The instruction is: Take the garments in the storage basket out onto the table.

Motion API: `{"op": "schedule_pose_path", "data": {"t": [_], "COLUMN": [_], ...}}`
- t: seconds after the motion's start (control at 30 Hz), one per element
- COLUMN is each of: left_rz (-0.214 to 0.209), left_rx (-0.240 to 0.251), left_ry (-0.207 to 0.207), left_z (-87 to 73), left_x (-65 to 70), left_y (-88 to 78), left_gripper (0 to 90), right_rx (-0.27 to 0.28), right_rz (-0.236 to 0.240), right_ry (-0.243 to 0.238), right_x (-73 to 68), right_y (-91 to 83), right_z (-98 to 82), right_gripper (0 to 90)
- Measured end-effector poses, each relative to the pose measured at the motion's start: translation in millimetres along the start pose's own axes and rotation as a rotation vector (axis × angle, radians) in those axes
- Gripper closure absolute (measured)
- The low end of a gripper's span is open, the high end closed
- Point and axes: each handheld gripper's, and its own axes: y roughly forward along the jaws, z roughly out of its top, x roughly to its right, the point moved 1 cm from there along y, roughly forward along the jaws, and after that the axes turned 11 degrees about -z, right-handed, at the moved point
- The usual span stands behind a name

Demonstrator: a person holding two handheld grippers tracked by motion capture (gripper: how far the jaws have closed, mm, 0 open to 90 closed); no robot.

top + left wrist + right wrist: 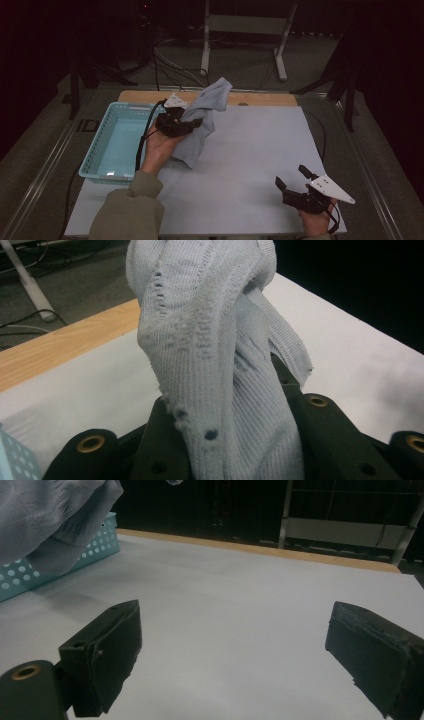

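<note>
High view, left to right: basket (107, 150) sits at the table's (250, 165) left edge, open side up, apparently there to take the cloth (202, 120). Left gripper (187, 125) holds the cloth just right of the basket's rim, lifted off the table, so the fabric hangs down from the jaws and bunches above them. Left gripper view confirms it: jaws pressed together on the knit cloth (215, 365), which rises between them. A likely next move is a carry leftward over the basket. Right gripper (292, 180) rests low at the table's near right corner, well apart from the cloth, jaws spread and holding nothing; right gripper view shows bare table between them.
</note>
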Motion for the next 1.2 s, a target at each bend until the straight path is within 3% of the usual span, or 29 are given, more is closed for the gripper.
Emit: {"op": "schedule_pose_path", "data": {"t": [1.2], "left_rz": [-0.046], "left_rx": [0.002], "left_ry": [-0.024], "left_z": [-8.3], "left_x": [14.8], "left_y": [37.6], "left_gripper": [71.3], "right_rx": [0.007], "right_rz": [-0.007], "right_ry": [0.001], "right_x": [0.7], "right_y": [-0.7], "right_z": [0.5], "right_gripper": [7.9]}}
